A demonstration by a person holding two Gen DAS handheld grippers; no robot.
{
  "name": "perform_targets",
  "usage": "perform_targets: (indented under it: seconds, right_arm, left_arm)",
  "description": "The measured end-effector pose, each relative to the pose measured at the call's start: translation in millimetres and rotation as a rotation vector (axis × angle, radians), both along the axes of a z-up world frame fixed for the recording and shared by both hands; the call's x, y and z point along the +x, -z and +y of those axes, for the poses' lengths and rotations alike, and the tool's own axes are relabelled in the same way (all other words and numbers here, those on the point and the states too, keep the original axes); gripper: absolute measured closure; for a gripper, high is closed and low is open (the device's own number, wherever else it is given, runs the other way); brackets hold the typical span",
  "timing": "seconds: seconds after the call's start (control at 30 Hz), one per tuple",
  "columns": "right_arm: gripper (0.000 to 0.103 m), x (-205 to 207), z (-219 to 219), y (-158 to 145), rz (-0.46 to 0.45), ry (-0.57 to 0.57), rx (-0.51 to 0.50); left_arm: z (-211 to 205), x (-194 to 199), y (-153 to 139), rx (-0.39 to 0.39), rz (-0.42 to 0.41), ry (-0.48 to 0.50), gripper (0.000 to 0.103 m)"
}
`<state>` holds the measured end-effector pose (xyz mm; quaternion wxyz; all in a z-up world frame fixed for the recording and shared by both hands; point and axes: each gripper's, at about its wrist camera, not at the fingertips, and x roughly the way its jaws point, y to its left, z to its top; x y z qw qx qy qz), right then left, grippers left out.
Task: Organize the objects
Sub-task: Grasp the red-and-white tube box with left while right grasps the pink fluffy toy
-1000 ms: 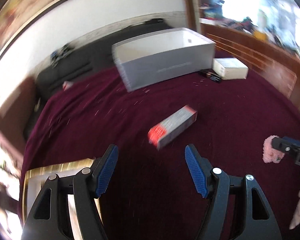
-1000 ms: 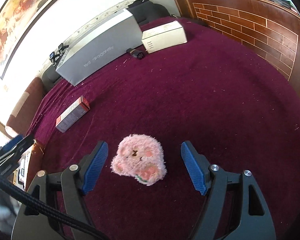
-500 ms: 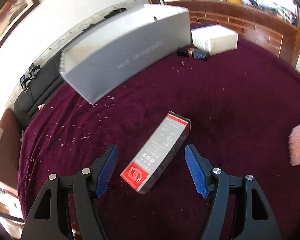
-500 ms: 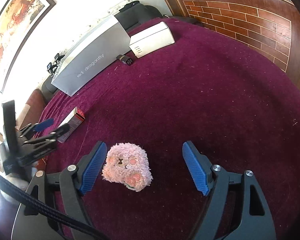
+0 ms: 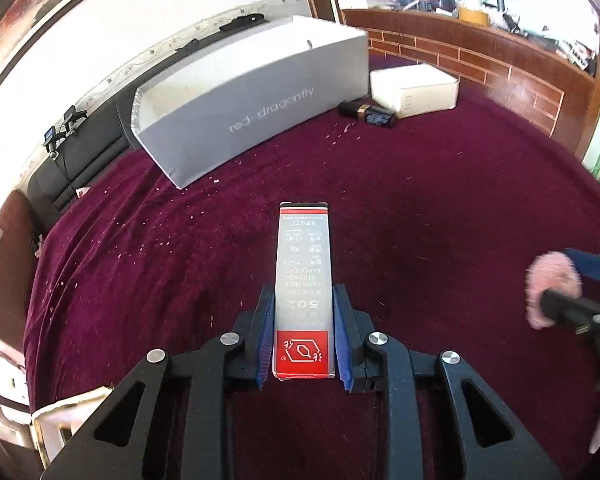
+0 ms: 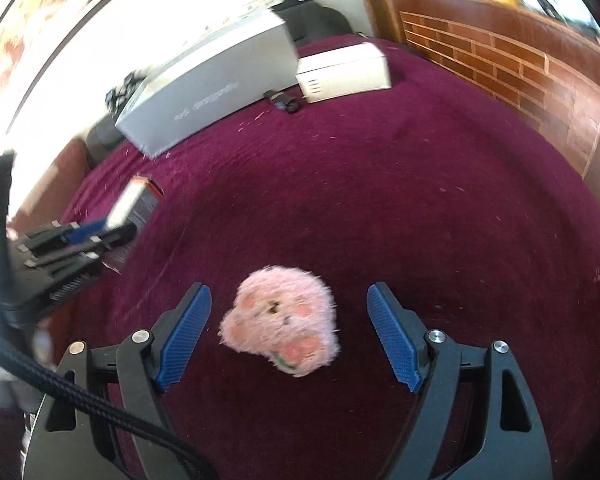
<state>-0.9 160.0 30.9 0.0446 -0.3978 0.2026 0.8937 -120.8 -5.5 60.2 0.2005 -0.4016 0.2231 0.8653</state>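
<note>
Maroon cloth [image 5: 440, 220] covers the whole work surface, speckled with pale crumbs. At its far left edge in the left wrist view, a dark sofa [image 5: 80, 160] is cut off by the lens rim, and the framed picture [image 5: 32, 4] above it shows only a corner. Next comes the long grey box [image 5: 252, 100], lying on the cloth with faint lettering on its side; just beside its right end lies a small dark object [image 5: 366, 112], too small to identify, and touching that a white carton [image 5: 414, 88]. In the foreground the left gripper [image 5: 303, 338] has just been closing and now clamps the glue box [image 5: 303, 280], its blue pads pressed on both long sides near the red end; whether the box is lifted off the cloth cannot be told. At the right edge the pink plush toy [image 5: 552, 280] is blurred and partly covered by a black finger. In the right wrist view, the right gripper [image 6: 288, 334] stands wide apart around the pink plush toy [image 6: 280, 324], neither pad touching it; the toy lies on the cloth, its face smeared by motion blur. The left gripper [image 6: 80, 236] appears there at the left edge, blurred, with the glue box [image 6: 136, 204] jutting from it.
</note>
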Motion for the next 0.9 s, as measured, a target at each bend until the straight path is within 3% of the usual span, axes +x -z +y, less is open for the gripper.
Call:
perform_targets:
  seconds: [0.07, 0.1, 0.13, 0.17, 0.27, 0.43, 0.67, 0.9]
  right_arm:
    - [0.027, 0, -10, -3, 0.005, -0.031, 0.044]
    - [0.039, 0, -12, -3, 0.005, -0.039, 0.057]
    - [0.058, -1, -14, -3, 0.000, -0.048, 0.064]
    - [0.065, -1, -15, -1, -0.010, -0.050, 0.067]
    - [0.069, 3, -13, -2, -0.002, -0.032, 0.069]
    - [0.071, 11, -27, -11, 0.014, -0.026, 0.165]
    - [0.071, 29, -54, -38, 0.054, -0.075, 0.142]
    - [0.070, 38, -111, -74, 0.111, -0.197, 0.130]
  left_arm:
    - [-3, 13, -9, 0.003, 0.017, -0.014, 0.080]
    - [-5, 19, -13, 0.012, 0.020, -0.019, 0.080]
    - [-9, 25, -17, 0.023, 0.022, -0.028, 0.080]
    - [-14, 32, -21, 0.033, 0.027, -0.042, 0.080]
    - [-29, 52, -30, 0.039, 0.056, -0.075, 0.080]
    - [-58, 78, -43, 0.068, 0.075, -0.128, 0.080]
    - [-106, 113, -58, 0.114, 0.107, -0.198, 0.080]
    - [-155, 143, -64, 0.150, 0.133, -0.279, 0.080]
